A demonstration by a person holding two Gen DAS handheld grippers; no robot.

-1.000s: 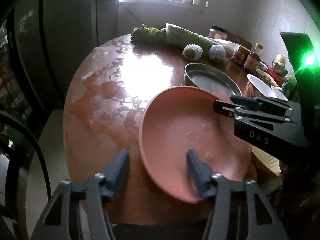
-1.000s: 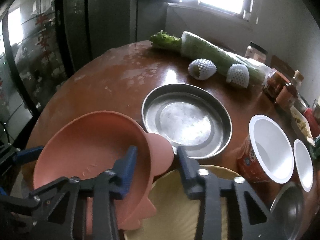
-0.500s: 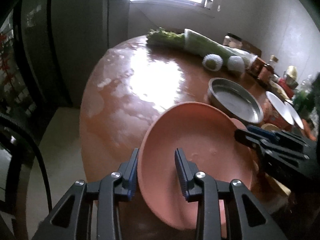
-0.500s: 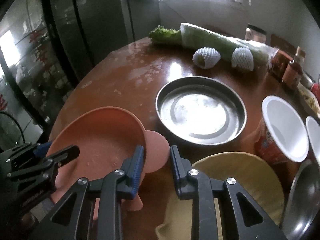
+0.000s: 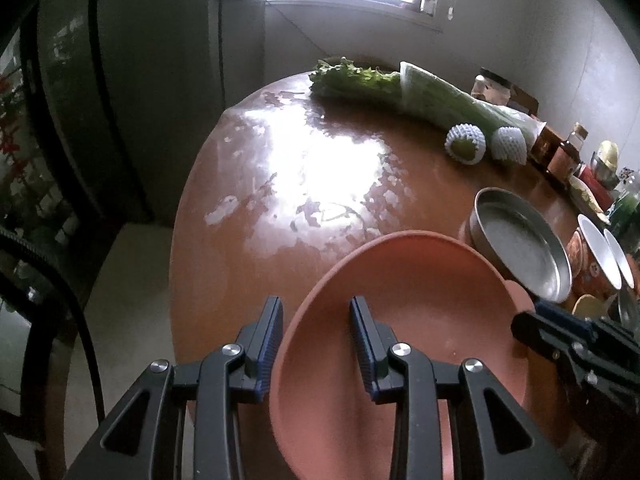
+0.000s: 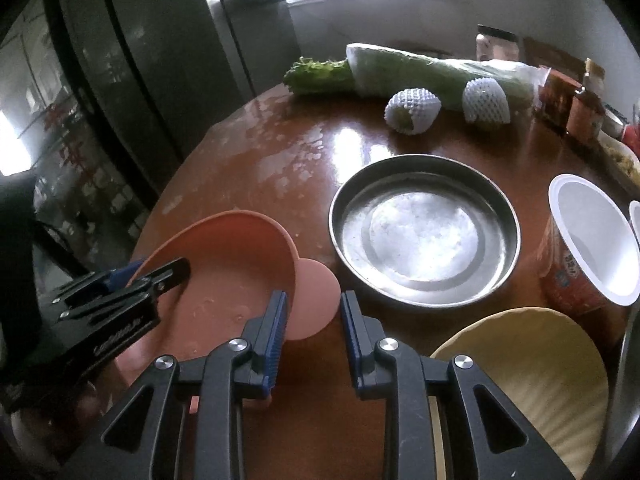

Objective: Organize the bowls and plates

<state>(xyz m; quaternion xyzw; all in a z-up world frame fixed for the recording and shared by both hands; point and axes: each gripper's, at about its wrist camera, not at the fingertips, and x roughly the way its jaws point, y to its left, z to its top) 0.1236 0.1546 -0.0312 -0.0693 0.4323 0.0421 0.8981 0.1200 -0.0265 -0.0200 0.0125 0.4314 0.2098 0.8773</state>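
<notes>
Left gripper (image 5: pixel 316 308) is clenched on the salmon-pink round plastic dish (image 5: pixel 420 300). Its jaws have just been closing with the rim between them: one pad outside the wall, the other inside the bowl. The grip is at the dish's 9 o'clock, and from the left wrist the dish looks tilted.

Right gripper (image 6: pixel 312 300) has also just been closing and is now grasping the round ear tab (image 6: pixel 316 296) that sticks out at the dish's 3 o'clock, with the tab between the pads.

So I have the dish in both grippers, at the 6 o'clock edge of the glossy reddish-brown round table (image 5: pixel 240 240). I can't tell whether its base touches the wood.

From the right wrist:
- A shallow round stainless-steel pan (image 6: pixel 424 232) sits at 1 o'clock from the tab, near it but apart.
- A pale yellow ribbed plate (image 6: pixel 520 360) is at 4 o'clock, under my right finger.
- A printed paper cup with a white inside (image 6: pixel 592 240) is at 3 o'clock, just beside the pan.
- A bagged long green vegetable (image 6: pixel 420 72) lies at the table's 12 o'clock edge.
- Two fruits in white foam netting (image 6: pixel 412 110) are just in front of the vegetable.
</notes>
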